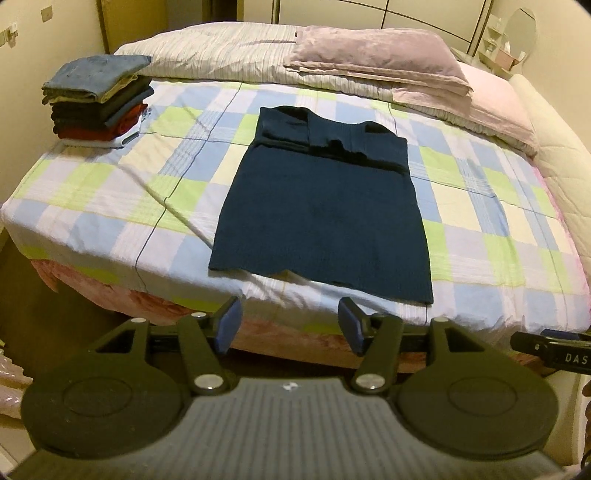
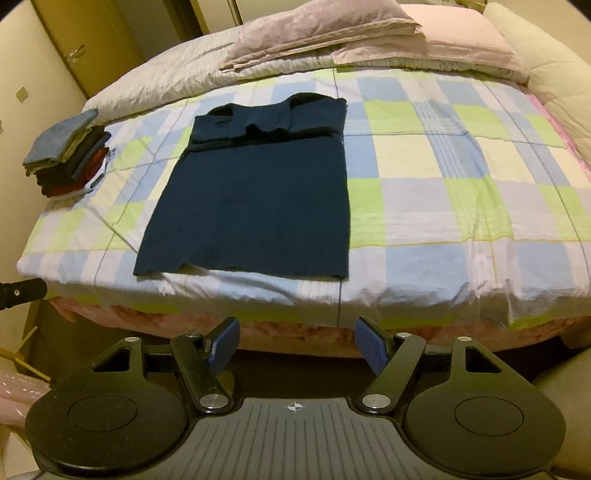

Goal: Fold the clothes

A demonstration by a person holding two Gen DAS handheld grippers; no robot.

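Observation:
A dark blue knitted sweater [image 1: 321,206] [image 2: 255,195] lies flat on the checked bedsheet [image 1: 110,192] [image 2: 443,192], its sleeves folded across the chest at the far end and its hem near the bed's front edge. My left gripper [image 1: 290,319] hangs open in front of the bed, short of the hem, with nothing between its blue pads. My right gripper [image 2: 297,338] is open too, below the bed's edge and apart from the sweater. Part of the right gripper shows at the left wrist view's right edge.
A stack of folded clothes [image 1: 98,98] [image 2: 68,149] sits at the bed's far left corner. A folded quilt and pink pillows [image 1: 373,62] [image 2: 325,33] lie along the far side. A padded headboard [image 2: 546,48] stands at the right. Wardrobe doors [image 2: 74,40] are behind.

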